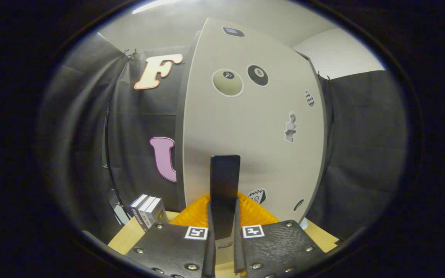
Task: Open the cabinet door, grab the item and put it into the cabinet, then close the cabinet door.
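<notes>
Gripper view: tool (222, 227) clamped on flat black rectangular slab (225, 189), held upright just before the pale grey sticker-covered cabinet door (245, 127). Item grabbed; placing it inside and closing remain.

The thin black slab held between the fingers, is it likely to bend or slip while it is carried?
The black slab stands straight above the fingers, so it is probably stiff. Its face looks smooth and slightly glossy, so it might slip. It is held low and rises tall, so a knock on the cabinet door could tilt it.
</notes>
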`<state>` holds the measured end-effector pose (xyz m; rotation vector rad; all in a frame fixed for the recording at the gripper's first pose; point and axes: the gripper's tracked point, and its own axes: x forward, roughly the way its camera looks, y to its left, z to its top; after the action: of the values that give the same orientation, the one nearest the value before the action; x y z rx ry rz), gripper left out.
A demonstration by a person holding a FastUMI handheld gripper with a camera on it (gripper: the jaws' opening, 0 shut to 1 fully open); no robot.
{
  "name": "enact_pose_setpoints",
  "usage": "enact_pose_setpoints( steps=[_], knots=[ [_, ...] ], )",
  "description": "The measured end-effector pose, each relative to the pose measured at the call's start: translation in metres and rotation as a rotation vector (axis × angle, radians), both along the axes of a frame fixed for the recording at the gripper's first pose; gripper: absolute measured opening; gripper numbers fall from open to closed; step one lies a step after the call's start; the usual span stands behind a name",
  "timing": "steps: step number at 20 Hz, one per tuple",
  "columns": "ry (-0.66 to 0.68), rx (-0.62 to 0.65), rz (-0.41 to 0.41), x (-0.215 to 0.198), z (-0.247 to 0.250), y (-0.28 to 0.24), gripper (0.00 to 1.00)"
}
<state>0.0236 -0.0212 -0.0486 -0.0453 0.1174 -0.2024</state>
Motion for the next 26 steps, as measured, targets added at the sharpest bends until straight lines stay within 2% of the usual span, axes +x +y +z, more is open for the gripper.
enact_pose_setpoints(
  steps=[9,16,26],
  knots=[
    [-0.001,0.004,-0.106,-0.081,0.014,-0.047,0.18],
    [-0.001,0.003,-0.250,-0.140,0.022,-0.104,0.18],
    [0.026,0.005,-0.294,-0.185,0.024,-0.172,0.17]
  ],
)
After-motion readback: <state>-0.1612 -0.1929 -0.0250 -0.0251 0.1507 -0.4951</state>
